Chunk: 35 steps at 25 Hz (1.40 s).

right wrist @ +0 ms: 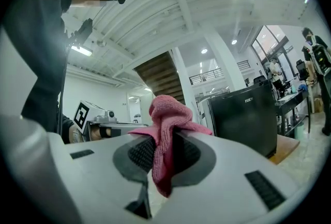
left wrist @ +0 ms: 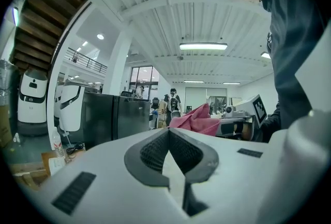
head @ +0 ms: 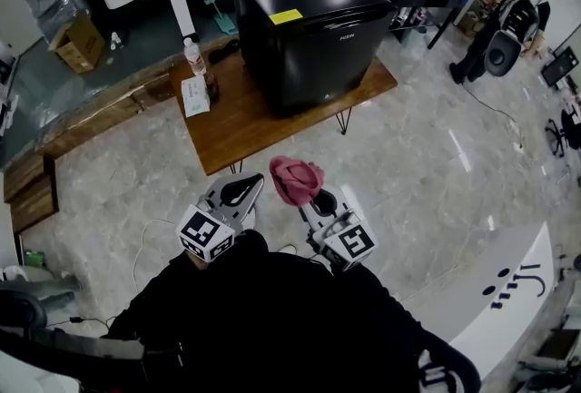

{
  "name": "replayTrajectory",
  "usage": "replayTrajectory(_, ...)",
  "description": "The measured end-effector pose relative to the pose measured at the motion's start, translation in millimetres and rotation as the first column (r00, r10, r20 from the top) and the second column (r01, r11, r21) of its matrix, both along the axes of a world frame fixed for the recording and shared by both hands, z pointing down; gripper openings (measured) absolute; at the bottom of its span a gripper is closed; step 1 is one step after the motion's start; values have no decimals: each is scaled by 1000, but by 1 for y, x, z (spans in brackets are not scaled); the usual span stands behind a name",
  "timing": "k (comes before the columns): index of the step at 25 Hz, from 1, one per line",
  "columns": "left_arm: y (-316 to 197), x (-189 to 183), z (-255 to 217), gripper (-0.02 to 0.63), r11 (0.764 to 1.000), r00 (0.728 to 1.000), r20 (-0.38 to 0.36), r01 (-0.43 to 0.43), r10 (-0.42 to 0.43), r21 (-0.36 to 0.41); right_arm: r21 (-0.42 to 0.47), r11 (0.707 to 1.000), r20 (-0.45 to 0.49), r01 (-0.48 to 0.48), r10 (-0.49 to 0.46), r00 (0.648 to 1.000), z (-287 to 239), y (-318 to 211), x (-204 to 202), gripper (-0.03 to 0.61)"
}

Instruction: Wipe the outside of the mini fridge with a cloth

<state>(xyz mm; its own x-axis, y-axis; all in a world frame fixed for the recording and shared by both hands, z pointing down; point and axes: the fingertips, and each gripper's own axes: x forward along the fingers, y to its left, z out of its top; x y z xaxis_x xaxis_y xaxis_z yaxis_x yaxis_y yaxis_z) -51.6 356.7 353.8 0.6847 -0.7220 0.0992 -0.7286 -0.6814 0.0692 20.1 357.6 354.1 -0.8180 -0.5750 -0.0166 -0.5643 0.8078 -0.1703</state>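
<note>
Closest to the person, the right gripper has its fingers clenched on a bunched pink microfibre cloth. The cloth stands up out of the fingers in a crumpled peak, with a short tail hanging below. Just beside it, the left gripper has its fingers pressed together with nothing between them.

The black boxy mini fridge lies straight ahead of both grippers and well apart from them, across bare floor. It sits slightly to the right, so the cloth-holding right gripper seems the better placed to reach it. The face turned towards the person carries a small brand mark and is probably the door, though no handle can be made out. No wiping has begun.

The fridge sits on the right half of a low wooden counter with thin metal legs. A clear plastic water bottle and a white paper card stand at the counter's left end. Around it is pale glossy stone floor in an open workspace.
</note>
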Motion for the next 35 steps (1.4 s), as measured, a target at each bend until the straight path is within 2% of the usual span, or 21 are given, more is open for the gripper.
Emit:
replayTrajectory(5, -29, -5, -8, 5, 1000, 1000, 1, 17, -17, 19, 4, 1000, 10, -19, 19, 1000, -6, -25, 0, 49)
replayTrajectory(11, -91, -18, -21, 5, 999, 1000, -17, 19, -19, 43, -25, 998, -3, -66, 66, 998, -3, -92, -9, 49)
replayTrajectory(16, -142, -34, -24, 5, 998, 1000, -12, -6, 7, 55, -16, 993, -19, -116, 116, 993, -13, -151, -29, 49)
replayTrajectory(27, -260, -61, -16, 5, 996, 996, -54, -64, 68, 69, -24, 971, -79, -238, 236, 969, -5, -297, -68, 49)
replayTrajectory(35, -305, -53, -2, 5, 993, 992, -59, -111, 114, 46, -28, 959, -80, -283, 280, 957, -3, -349, -75, 49)
